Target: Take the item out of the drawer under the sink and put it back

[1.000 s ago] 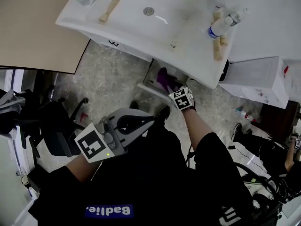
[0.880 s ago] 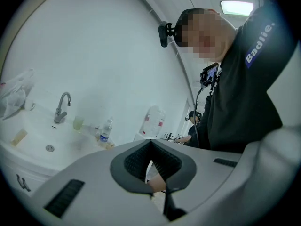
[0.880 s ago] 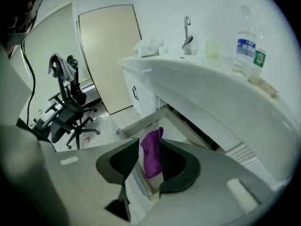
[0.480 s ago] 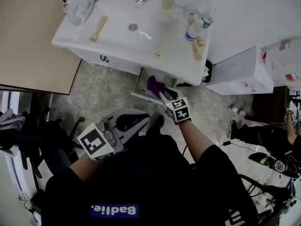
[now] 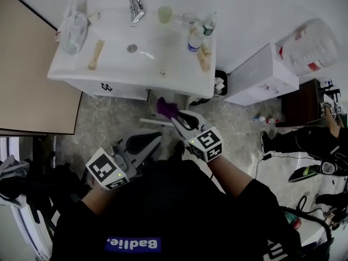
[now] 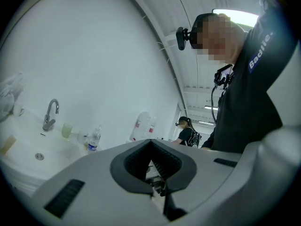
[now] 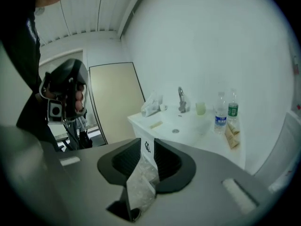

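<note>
Below the sink (image 5: 117, 64), the right hand-held gripper (image 5: 178, 118) is lifting clear of the open drawer (image 5: 154, 122), jaws part-open, just narrowing, nothing between them. Meanwhile the purple item (image 5: 166, 107) is lying in that drawer, under the sink's front edge. Nearer the body, the left hand-held gripper (image 5: 157, 138) is waiting closed, empty. Judging: item returned; drawer is awaiting shutting.

Glossy wht sink (image 5: 176, 69), chrome tap (image 5: 136, 7)
</note>
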A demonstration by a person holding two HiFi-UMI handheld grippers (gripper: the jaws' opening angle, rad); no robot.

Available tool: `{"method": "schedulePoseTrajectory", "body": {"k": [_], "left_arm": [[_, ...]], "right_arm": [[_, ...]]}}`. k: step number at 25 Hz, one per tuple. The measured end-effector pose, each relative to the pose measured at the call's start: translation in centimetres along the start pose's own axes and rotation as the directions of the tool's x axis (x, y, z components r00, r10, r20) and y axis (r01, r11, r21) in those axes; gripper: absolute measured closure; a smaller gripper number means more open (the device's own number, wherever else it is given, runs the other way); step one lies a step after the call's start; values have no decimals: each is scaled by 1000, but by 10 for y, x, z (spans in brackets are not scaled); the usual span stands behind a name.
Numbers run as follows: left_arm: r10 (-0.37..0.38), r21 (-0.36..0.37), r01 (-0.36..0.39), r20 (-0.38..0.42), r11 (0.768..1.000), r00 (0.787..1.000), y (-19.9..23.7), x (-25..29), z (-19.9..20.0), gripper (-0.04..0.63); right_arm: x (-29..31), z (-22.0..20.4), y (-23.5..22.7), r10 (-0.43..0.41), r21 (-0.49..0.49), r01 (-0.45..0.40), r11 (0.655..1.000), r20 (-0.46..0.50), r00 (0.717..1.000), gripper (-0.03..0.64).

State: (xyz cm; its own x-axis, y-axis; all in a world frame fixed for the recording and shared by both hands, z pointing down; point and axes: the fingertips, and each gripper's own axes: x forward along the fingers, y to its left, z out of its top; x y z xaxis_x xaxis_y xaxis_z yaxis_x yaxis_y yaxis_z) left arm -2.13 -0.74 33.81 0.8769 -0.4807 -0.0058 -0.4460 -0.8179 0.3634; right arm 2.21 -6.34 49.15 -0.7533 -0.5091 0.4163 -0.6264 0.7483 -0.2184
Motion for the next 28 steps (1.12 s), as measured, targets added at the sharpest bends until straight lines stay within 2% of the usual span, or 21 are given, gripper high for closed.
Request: {"method": "schedulePoseTrajectory", "body": {"k": [9,14,19,28], "left_arm": [[-61,22,61,-3,998,998,-11,6,7,606],[-88,25,88,-14,996,996,-14,11,5,606],[-106,25,107,-29,994,994,-20,16,2,606],[-112,34,113,-37,993,993,-30,17,1,606]], "right_arm": [[-65,68,32,-6,2,6,1000,188,982,581],[-84,90,47,-21,9,20,1000,217,976,602],[-99,109,70,46,-27,-39,999,308,950,615],[-106,106,90,102,-60,-87,994,314,944,615]]}}
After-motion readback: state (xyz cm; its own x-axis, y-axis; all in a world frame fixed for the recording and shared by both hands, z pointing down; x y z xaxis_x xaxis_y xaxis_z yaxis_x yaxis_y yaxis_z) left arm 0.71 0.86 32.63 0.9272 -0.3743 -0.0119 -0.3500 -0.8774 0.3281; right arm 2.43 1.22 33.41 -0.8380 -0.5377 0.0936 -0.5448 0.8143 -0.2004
